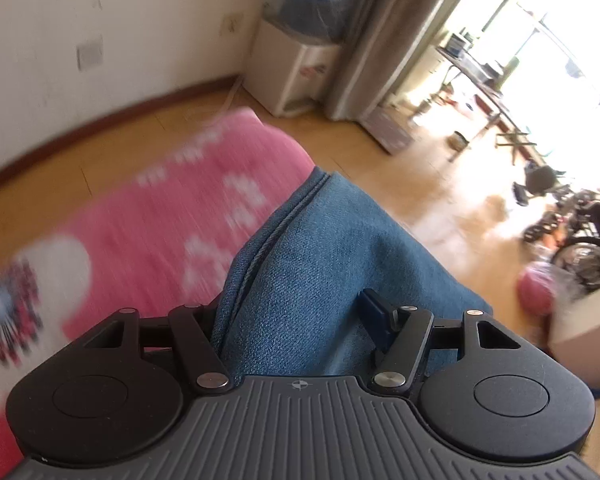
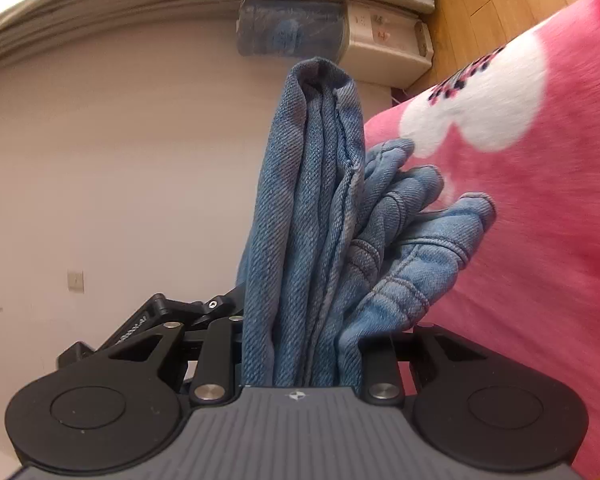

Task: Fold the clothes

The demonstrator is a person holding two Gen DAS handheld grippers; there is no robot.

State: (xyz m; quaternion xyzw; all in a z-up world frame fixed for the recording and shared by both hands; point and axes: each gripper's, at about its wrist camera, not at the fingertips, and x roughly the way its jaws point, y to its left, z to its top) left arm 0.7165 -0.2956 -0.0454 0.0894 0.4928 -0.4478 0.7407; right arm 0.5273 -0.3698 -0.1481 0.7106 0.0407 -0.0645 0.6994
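Left wrist view: the left gripper [image 1: 300, 320] is standing about half open, its fingers [image 1: 374, 312] clamping a thick fold of blue jeans [image 1: 320, 256] that is filling the gap and running up toward twelve o'clock. At nine o'clock a pink blanket [image 1: 140, 216] with white flowers is lying blurred. A wooden floor [image 1: 380, 168] is stretching toward two o'clock, where a bright window [image 1: 560, 60] is glaring. A water dispenser [image 1: 296, 64] is standing by the white wall [image 1: 80, 20] at twelve.

Right wrist view: the right gripper [image 2: 300, 344] is pinching bunched jeans [image 2: 312, 208], narrowly parted, the denim rising to twelve o'clock. The pink blanket [image 2: 540, 220] is filling three o'clock; the wall [image 2: 120, 160] is filling nine.
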